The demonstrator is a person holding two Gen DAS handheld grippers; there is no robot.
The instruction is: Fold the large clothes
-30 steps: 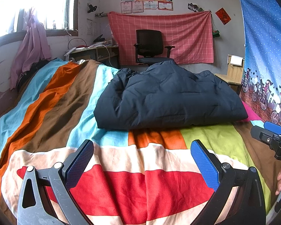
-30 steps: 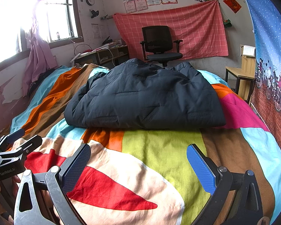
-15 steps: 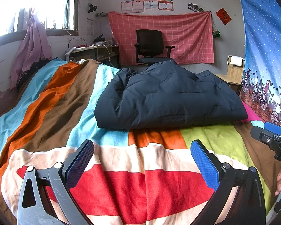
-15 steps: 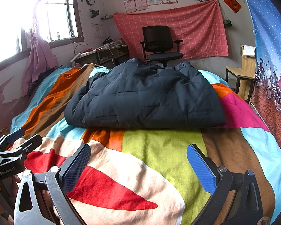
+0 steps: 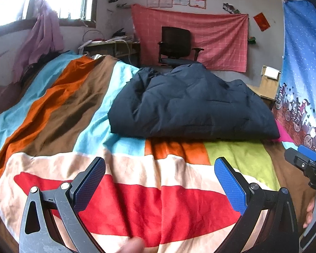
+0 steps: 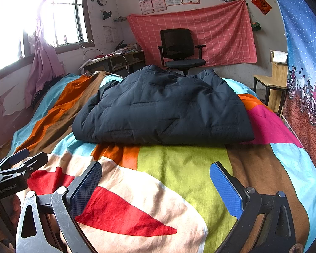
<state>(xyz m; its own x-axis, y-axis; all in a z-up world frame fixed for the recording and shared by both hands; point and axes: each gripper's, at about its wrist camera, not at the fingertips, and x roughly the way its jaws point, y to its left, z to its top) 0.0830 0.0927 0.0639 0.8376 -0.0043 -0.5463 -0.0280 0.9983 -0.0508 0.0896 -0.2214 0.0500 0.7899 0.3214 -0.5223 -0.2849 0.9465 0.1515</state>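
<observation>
Bedroom; a bed (image 5: 52, 109) under a striped, many-coloured cover fills both views. Far wall: red checked cloth (image 6: 200, 31), black office chair (image 6: 180, 48) in front of it.

Jacket (image 6: 164, 109): dark navy, quilted, lying in a thick folded bundle on the bed, near its far end and a little toward the blue curtain (image 6: 301, 42). Its near edge is a straight, rounded fold facing both cameras. Judged: the bundle looks largely folded already, though the far side is hidden, so I cannot tell how tidy it is there.

Left hand-held gripper (image 5: 160, 181): fingers spread wide, nothing between them, hovering over the cover on the near side of the jacket. Right hand-held gripper (image 6: 155, 183): likewise wide open and empty, also short of the jacket. The two sit side by side, each seen at the edge of the other's view. Likely reason: both are set level and apart to meet the jacket's near fold at two places.

Room to move: bare cover lies between grippers and jacket. Left of the jacket, a broad stretch of cover. Right of it, the bed edge and curtain are close.
</observation>
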